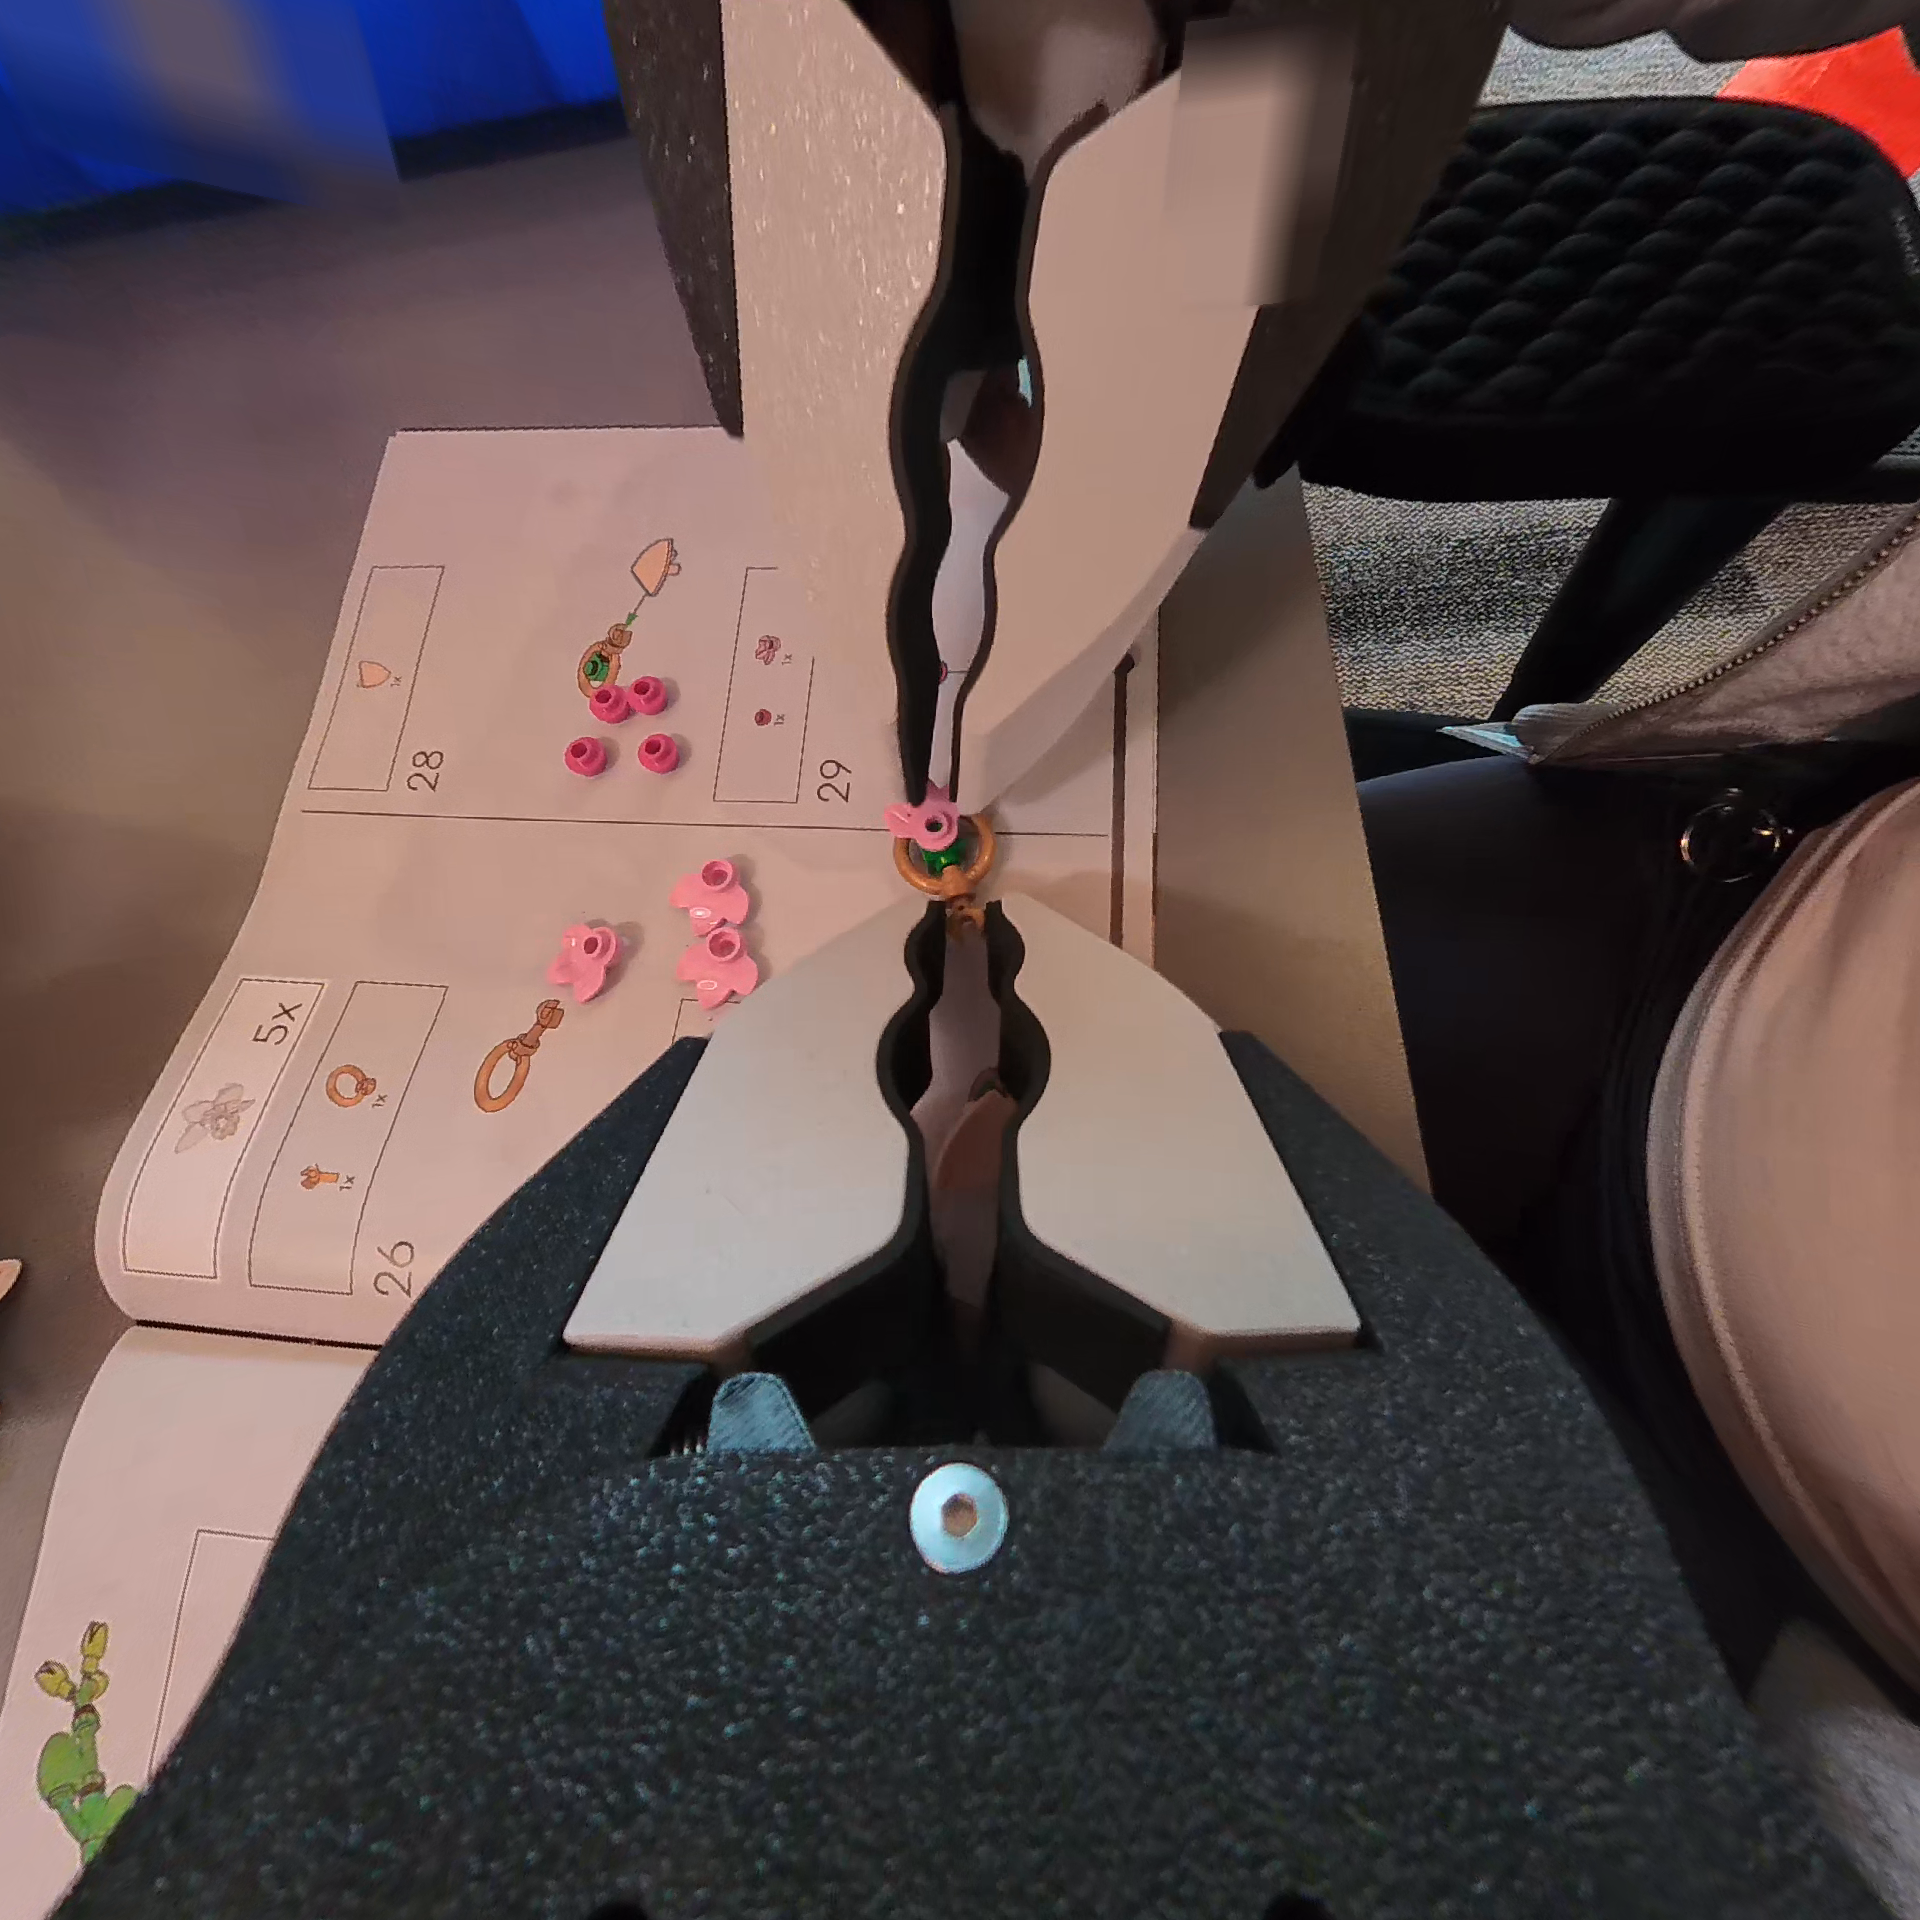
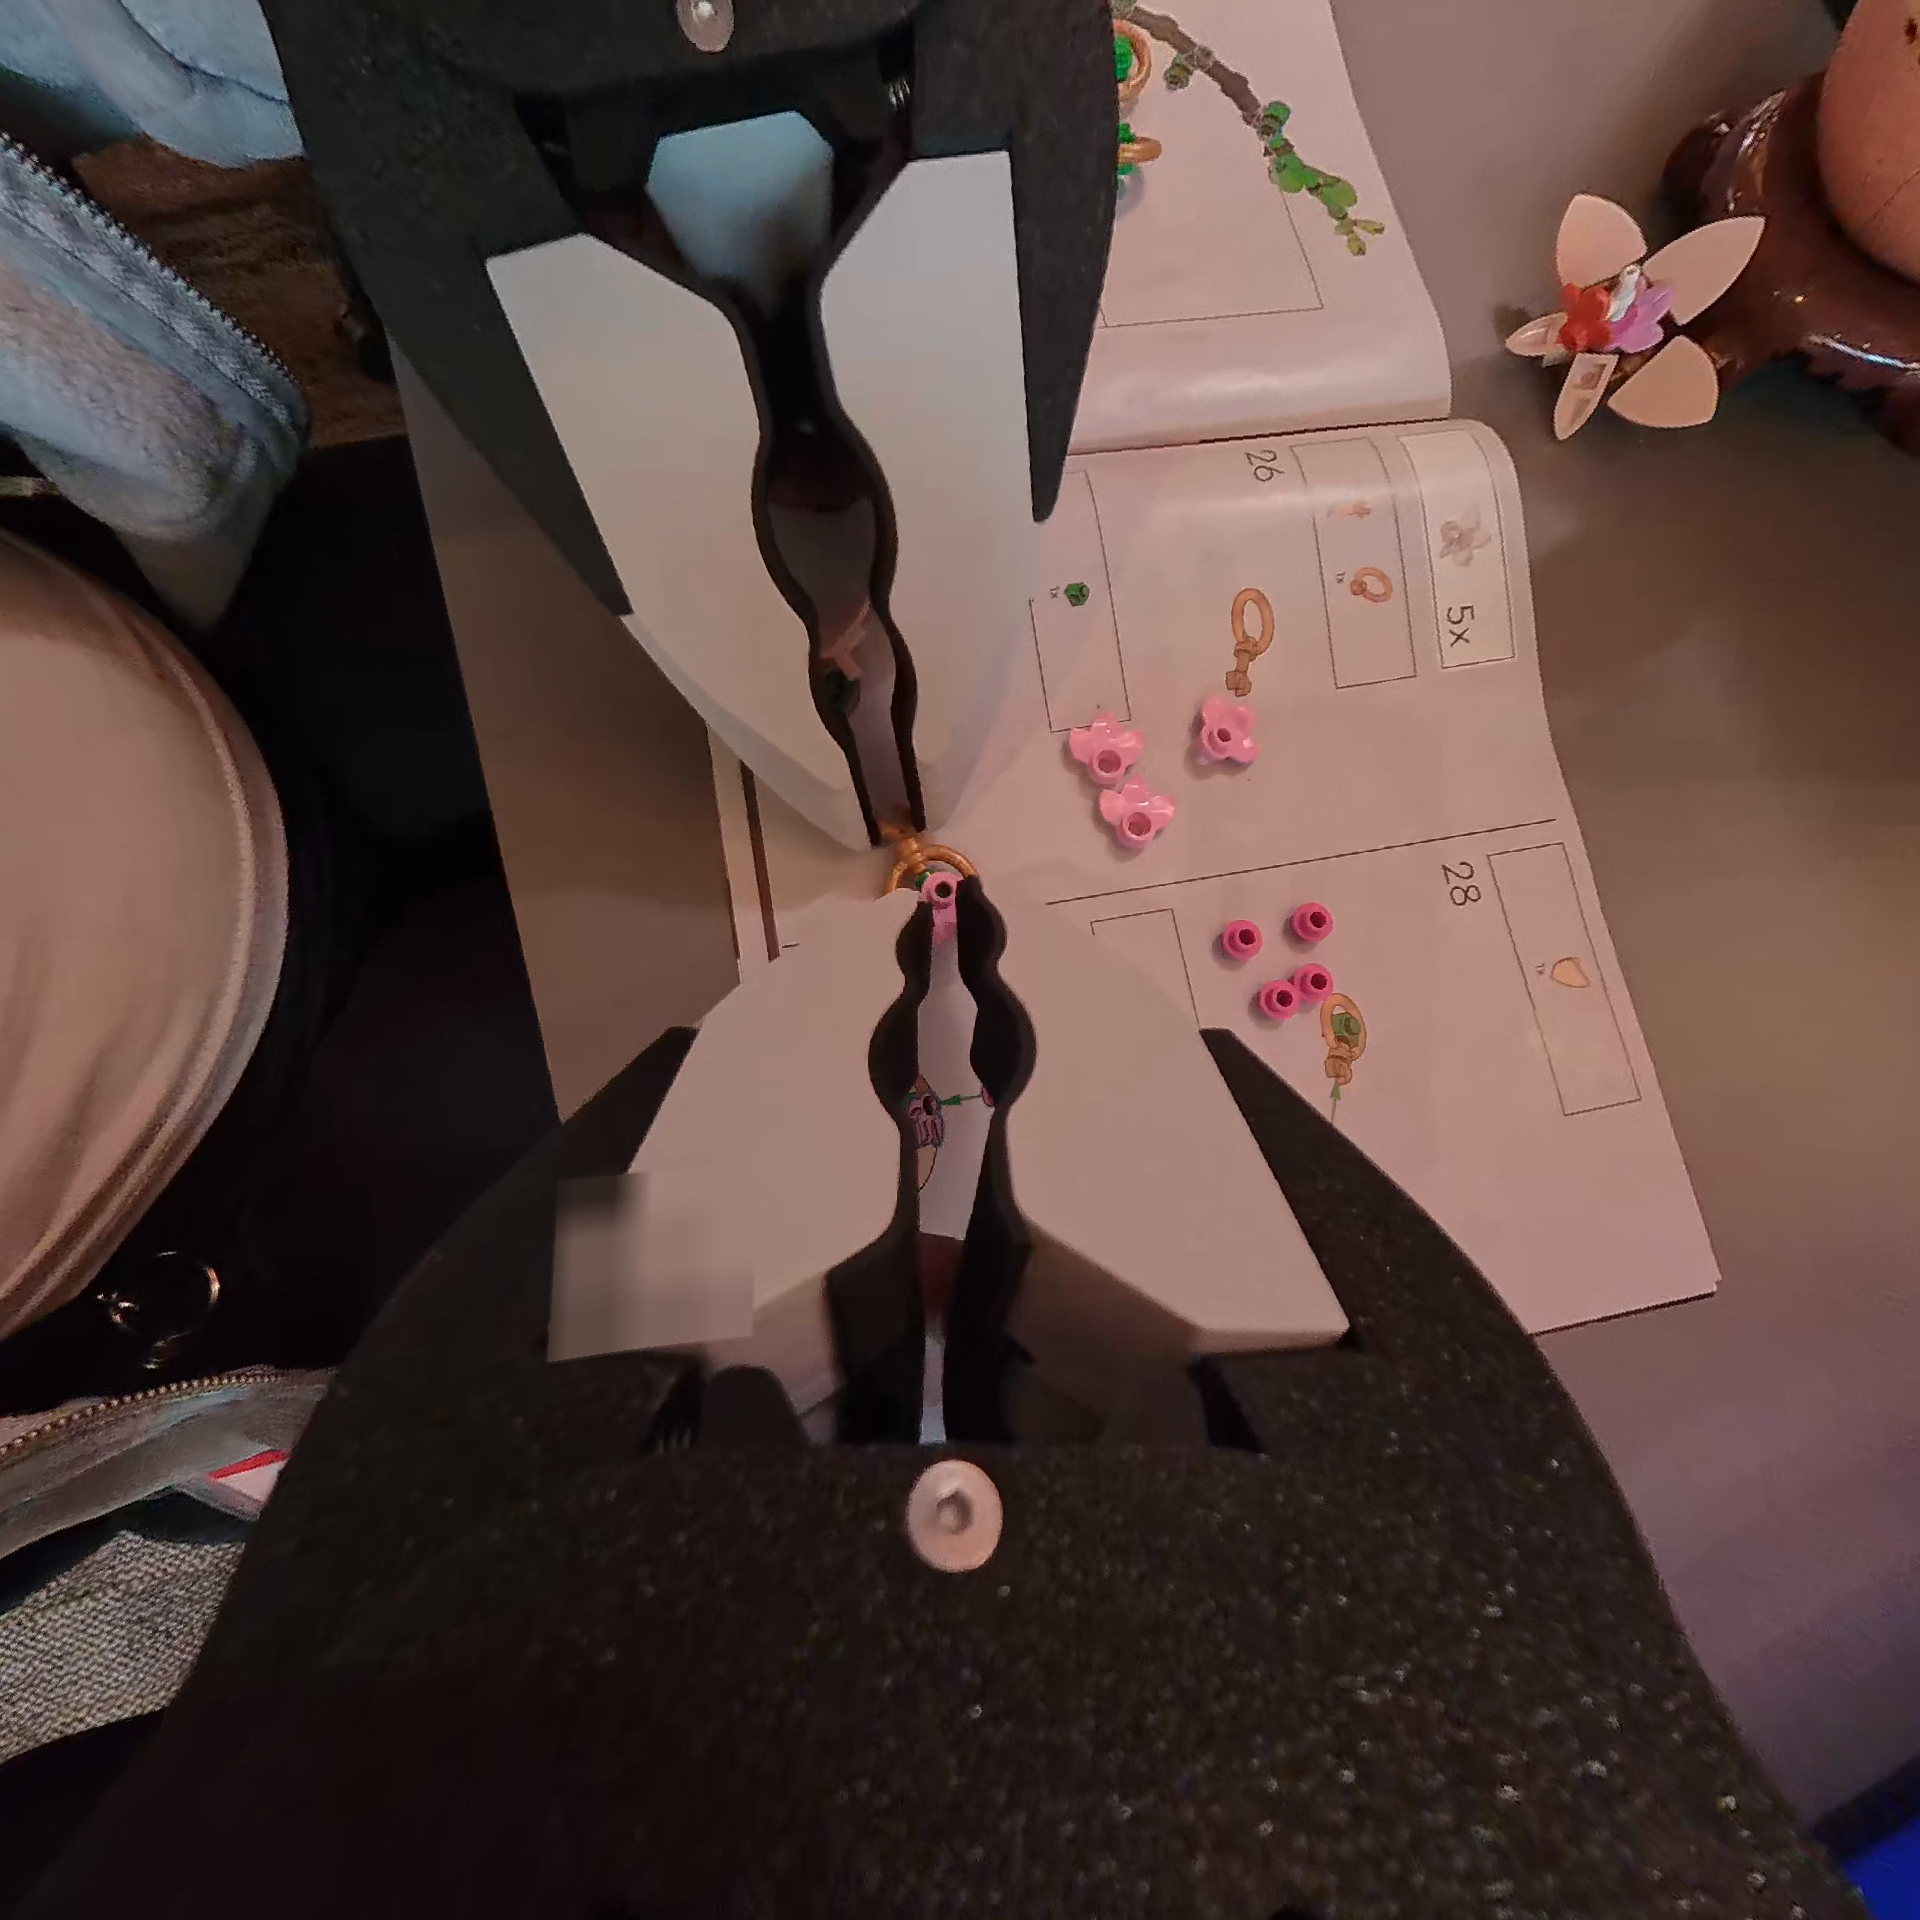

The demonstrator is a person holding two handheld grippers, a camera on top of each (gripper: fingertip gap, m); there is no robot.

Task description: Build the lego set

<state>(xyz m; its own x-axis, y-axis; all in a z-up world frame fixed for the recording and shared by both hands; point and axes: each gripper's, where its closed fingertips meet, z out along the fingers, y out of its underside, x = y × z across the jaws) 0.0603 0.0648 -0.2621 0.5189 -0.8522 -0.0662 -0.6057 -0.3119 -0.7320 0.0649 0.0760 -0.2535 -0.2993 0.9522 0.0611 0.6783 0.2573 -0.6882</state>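
My left gripper [image 1: 967, 914] is shut on the stem of a small gold ring piece [image 1: 987, 850] with a green stud [image 1: 940, 860] inside it. My right gripper [image 2: 940, 914] is shut on a light pink flower piece [image 2: 941, 894] and holds it against the ring [image 2: 935, 854]. In the left wrist view the pink flower [image 1: 925, 819] sits at the ring's top edge between the right gripper's fingertips [image 1: 987, 758]. The two grippers face each other tip to tip above an open instruction booklet [image 1: 499, 831].
On the booklet lie three loose light pink flowers [image 1: 712, 896] and several dark pink round studs [image 1: 623, 722]. In the right wrist view a built white-petalled flower [image 2: 1621, 322] on a brown base stands far right. A bag [image 1: 1766, 1143] and a black chair [image 1: 1621, 281] are beside the table. Both grippers' tips are close together, under 4 cm apart.
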